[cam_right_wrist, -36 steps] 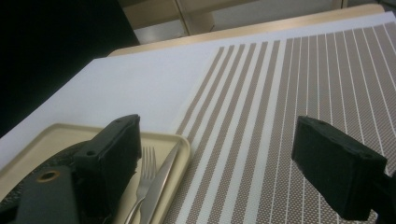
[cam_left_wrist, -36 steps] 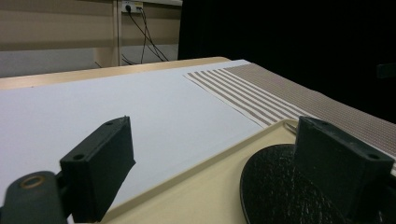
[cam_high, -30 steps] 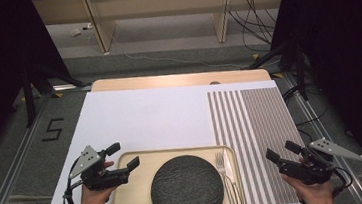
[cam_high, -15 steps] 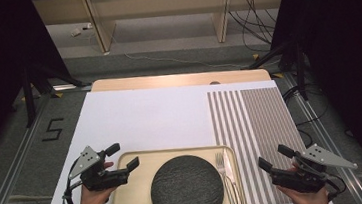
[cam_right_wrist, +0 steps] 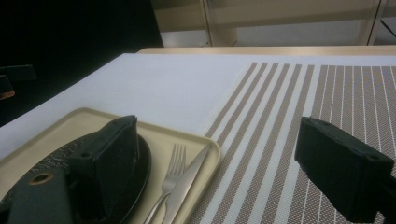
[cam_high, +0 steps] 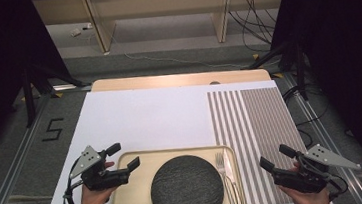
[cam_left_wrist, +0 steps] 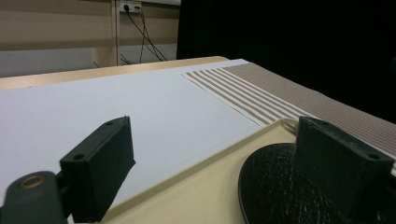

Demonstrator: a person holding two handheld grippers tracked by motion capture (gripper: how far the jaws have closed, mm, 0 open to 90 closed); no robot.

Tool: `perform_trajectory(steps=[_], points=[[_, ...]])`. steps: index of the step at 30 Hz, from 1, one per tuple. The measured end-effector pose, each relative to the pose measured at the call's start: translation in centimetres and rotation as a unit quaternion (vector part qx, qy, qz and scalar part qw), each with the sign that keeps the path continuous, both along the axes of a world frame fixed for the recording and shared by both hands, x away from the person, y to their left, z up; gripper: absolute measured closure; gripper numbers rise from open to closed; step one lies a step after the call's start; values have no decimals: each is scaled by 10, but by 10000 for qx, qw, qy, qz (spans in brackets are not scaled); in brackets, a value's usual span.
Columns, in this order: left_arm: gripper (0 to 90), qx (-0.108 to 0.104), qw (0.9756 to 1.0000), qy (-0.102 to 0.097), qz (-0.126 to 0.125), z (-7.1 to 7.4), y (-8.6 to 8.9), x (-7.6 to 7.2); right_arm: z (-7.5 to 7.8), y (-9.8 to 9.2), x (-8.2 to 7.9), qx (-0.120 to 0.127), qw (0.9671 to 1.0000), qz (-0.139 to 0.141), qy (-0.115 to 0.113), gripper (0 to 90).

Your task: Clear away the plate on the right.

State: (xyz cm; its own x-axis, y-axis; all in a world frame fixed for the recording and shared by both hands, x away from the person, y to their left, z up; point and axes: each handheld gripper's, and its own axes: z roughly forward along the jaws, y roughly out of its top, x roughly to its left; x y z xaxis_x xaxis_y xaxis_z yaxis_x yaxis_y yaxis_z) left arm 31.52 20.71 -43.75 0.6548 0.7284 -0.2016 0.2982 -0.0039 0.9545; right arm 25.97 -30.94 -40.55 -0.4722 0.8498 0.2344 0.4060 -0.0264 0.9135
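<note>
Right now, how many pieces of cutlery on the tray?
2: a fork and a knife, side by side along the tray right edge, beside the plate.

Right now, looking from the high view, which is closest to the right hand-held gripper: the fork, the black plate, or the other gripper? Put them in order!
From the right hand-held gripper:
1. Fork, on the tray's right side.
2. Black plate, middle of the tray.
3. Left hand-held gripper, past the tray's left edge.
</note>
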Motion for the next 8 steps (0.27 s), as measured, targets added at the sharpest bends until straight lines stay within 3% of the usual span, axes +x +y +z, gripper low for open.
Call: perform_trajectory(steps=[5, 7, 8], points=[[114, -3, 10000, 7, 29, 0, 1, 0, 0, -1, 1, 5, 10000, -47, -20, 144], [113, -10, 10000, 4, 47, 0, 1, 0, 1, -1, 1, -213, 9997, -60, 35, 144], [112, -9, 10000, 7, 48, 0, 1, 0, 0, 0, 1, -120, 9999, -23, 14, 144]])
